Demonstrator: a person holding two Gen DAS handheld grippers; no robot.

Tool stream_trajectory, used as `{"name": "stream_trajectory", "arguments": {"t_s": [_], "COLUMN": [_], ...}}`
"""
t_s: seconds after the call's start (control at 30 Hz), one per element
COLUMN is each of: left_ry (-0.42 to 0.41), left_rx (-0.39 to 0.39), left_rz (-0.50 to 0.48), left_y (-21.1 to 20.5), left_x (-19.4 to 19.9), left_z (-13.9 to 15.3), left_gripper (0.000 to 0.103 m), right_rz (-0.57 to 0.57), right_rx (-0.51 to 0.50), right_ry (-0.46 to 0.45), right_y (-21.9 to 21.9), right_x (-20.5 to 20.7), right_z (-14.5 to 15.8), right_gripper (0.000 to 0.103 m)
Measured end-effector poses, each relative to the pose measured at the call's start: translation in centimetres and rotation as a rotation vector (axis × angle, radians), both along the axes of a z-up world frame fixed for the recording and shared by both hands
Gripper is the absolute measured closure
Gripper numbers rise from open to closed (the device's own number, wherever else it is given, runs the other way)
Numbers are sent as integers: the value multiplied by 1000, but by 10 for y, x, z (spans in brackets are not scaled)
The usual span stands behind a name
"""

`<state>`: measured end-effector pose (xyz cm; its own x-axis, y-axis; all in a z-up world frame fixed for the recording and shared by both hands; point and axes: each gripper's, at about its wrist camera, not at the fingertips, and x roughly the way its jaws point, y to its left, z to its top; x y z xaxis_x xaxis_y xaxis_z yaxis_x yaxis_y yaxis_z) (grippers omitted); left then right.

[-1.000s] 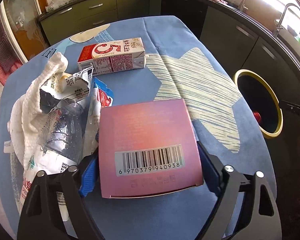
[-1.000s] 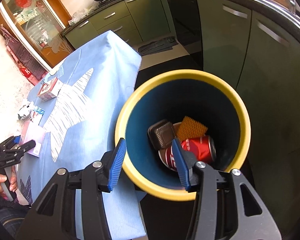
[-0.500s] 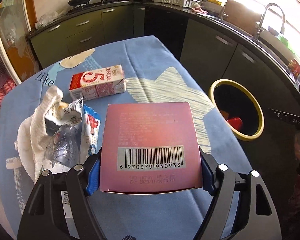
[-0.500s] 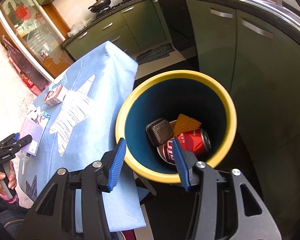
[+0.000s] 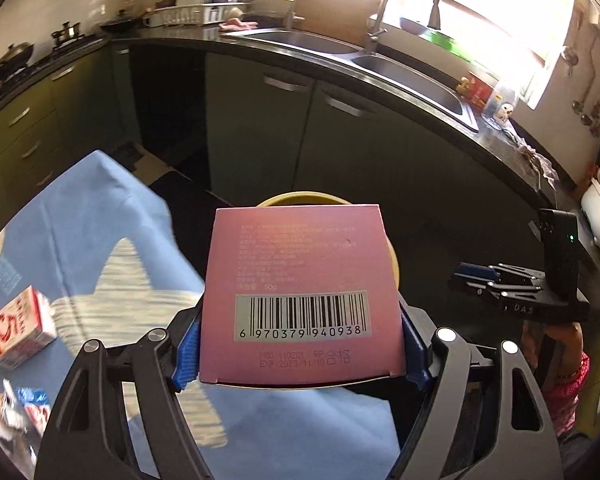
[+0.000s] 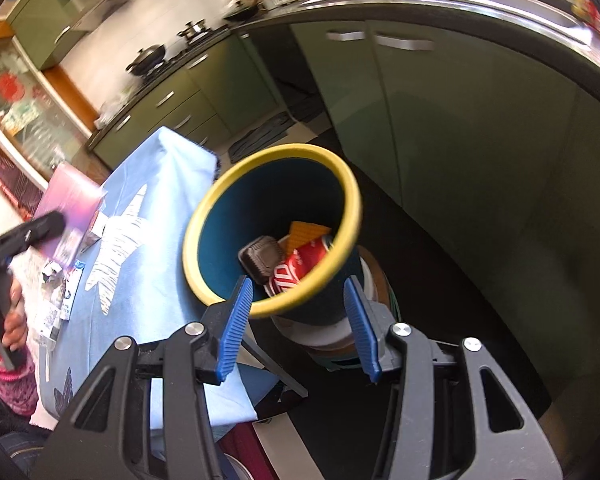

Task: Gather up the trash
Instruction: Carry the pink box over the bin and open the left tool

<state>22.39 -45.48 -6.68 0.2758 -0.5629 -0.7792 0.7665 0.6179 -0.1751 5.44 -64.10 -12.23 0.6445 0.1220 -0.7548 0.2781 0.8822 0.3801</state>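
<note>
I held the left gripper (image 5: 300, 344) with its blue fingers (image 5: 188, 354) clamped on the two side edges of the pink box (image 5: 300, 280), barcode face up. The box was raised off the tabletop (image 5: 100, 216), past its far edge, and it covered most of the yellow rim of the bin (image 5: 300, 199) beyond it.

I held the right gripper (image 6: 298, 320) with its fingers (image 6: 236, 320) apart and nothing between them. It pointed down toward the bin (image 6: 204, 216), which stood on the floor beside the tabletop's edge. Inside the bin lay a red can (image 6: 300, 264), a dark tray (image 6: 262, 258) and an orange wafer (image 6: 306, 232).

A red-and-white carton (image 5: 20, 328) lay near the tabletop's left edge. Crumpled wrappers (image 5: 16, 408) lay at the near left corner.
</note>
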Motion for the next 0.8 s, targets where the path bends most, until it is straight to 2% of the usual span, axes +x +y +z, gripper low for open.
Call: {"name": "stream_trajectory", "arguments": {"t_s": [0.1,0.23,0.33,0.43,0.57,0.8], "left_ry": [15,45,38,34,47,-102], "left_rx": [19,78,116,127,57,-50], "left_rz": [-62,-84,-79,-45,-13,128], "left_y": [-46,-97,-121,-129,-104,15], "left_x": [8,26,38,49,47,9], "left_z": [-13,-45,-69,-76,-53,25], "left_gripper": [26,26,25,21,17,6], "right_rz": [-30,-59,-78,-85,-71,-14], "right_rx": [10,15,21,26,26,23], "right_ry": [2,8,12,22,33,25], "right_y": [-6,-12,-15,-17,-14,2], "right_x": [-10,-20,-26,-27,-22,-2], "right_z": [-3,-4,-7,-10,-11,-7], "right_gripper": [57,57,57,57,57,57]}}
